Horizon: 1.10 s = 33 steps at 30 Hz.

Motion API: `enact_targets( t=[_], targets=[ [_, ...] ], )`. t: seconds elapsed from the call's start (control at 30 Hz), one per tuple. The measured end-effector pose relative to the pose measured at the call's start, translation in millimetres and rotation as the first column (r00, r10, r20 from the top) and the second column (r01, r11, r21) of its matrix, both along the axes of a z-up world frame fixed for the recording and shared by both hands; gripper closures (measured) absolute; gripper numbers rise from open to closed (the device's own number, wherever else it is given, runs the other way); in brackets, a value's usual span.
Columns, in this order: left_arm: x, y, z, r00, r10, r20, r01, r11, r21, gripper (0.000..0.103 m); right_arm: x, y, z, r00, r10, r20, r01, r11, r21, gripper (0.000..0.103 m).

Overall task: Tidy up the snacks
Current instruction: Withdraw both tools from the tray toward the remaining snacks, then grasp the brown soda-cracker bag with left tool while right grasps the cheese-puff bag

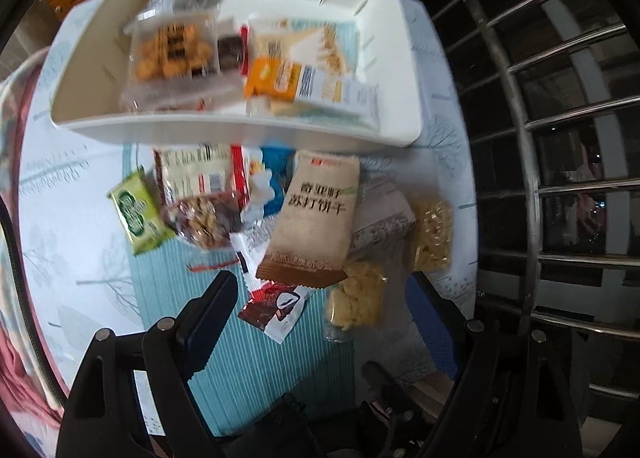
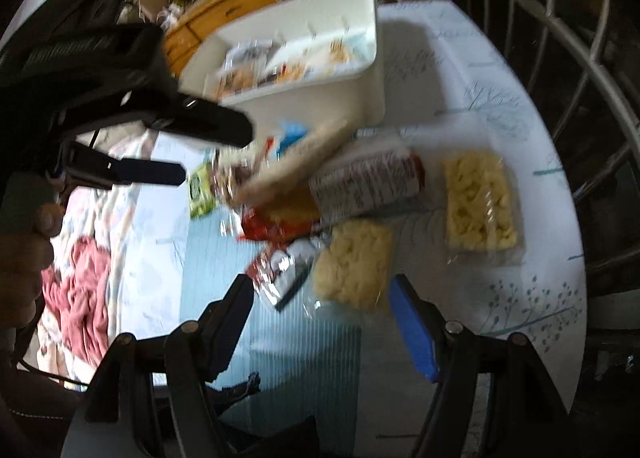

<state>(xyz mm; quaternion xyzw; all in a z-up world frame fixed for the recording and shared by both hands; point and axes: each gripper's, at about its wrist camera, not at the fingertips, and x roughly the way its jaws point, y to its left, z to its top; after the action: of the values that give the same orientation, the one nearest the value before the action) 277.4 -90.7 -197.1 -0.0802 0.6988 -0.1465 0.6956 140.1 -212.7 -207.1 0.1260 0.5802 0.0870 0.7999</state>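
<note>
Snacks lie in a loose pile on the bench (image 1: pixel 80 226) at frame centre; nearest, the left gripper (image 1: pixel 320 298) has its jaws spread, empty, over a red-and-white packet (image 1: pixel 276 308); the right gripper (image 2: pixel 322 290) likewise has its jaws spread above a pale puffed-snack bag (image 2: pixel 354 264); beyond, a tan cracker packet (image 1: pixel 316 218) and a green packet (image 1: pixel 136 214); farthest, at upper centre, a white tray (image 1: pixel 240 126) holding more packets.

Metal window bars (image 1: pixel 560 162), wooden cabinet (image 2: pixel 240 6)
</note>
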Motion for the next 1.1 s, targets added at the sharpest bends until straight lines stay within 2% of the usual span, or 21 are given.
enact_targets(
  t=[0.23, 0.5, 0.67, 1.0, 1.1],
  targets=[
    [6.6, -11.8, -46.5, 0.996, 0.037, -0.078, -0.033, 0.998, 0.052, 0.018, 0.8, 5.7, -32.2, 0.993, 0.068, -0.094, -0.068, 0.998, -0.002, 0.032],
    [18.5, -20.7, -82.5, 0.991, 0.061, -0.118, -0.049, 0.993, 0.104, 0.018, 6.7, 5.6, -55.3, 0.993, 0.060, -0.106, -0.062, 0.998, -0.021, 0.032],
    [26.5, -27.2, -89.2, 0.991, 0.067, -0.116, -0.056, 0.994, 0.097, 0.018, 12.3, 15.9, -61.8, 0.992, 0.077, -0.102, -0.079, 0.997, -0.018, 0.032],
    [40.0, -40.6, -96.0, 0.992, 0.067, -0.111, -0.054, 0.992, 0.118, 0.018, 19.0, 32.3, -63.5, 0.991, 0.098, -0.096, -0.107, 0.990, -0.093, 0.032],
    [40.5, -39.1, -95.8, 0.992, 0.066, -0.107, -0.053, 0.991, 0.119, 0.018, 24.3, 36.7, -61.0, 0.991, 0.091, -0.096, -0.101, 0.989, -0.107, 0.037]
  ],
)
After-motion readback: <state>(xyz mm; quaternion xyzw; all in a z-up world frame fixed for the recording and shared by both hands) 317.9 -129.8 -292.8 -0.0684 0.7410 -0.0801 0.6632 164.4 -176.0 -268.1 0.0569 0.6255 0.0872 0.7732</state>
